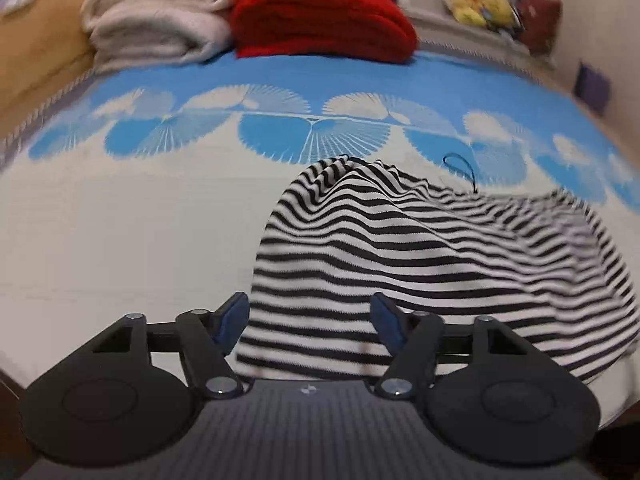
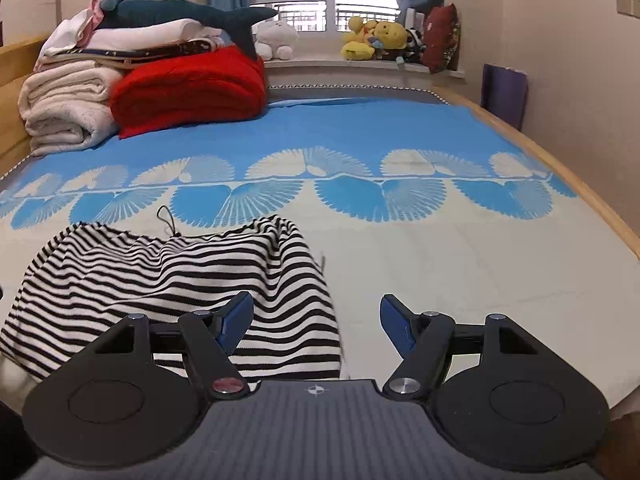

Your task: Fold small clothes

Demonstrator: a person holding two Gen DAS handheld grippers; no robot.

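**Striped garment bunched on bed; both grippers wide and holding nothing**

The striped garment (image 1: 420,264), black and white, lies in a rumpled heap on the white part of the bed cover (image 2: 440,272), on the near side of the cover's band of blue fan shapes. A thin dark cord (image 2: 168,218) loops out from the garment's far edge onto the cover. The cloth rises in folds and is not flat; which kind of garment it is cannot be told.

The left gripper (image 1: 310,316) hovers low at the near edge of the garment. Its jaws stand wide, one blue pad at the garment's left border and the other over the stripes. The cloth shows between the fingers, but they do not pinch it. Whether the pads touch the fabric cannot be told, as this view is blurred.

The right gripper (image 2: 316,318) is at the garment's right end. Its jaws stand wide as well. Its left pad shows in front of the striped cloth, and its right pad shows against bare white cover, clear of the garment. It grasps nothing.

Well beyond the garment, at the far left of the bed, sit a red folded blanket (image 2: 192,88) and a cream folded blanket (image 2: 68,108), side by side and touching.
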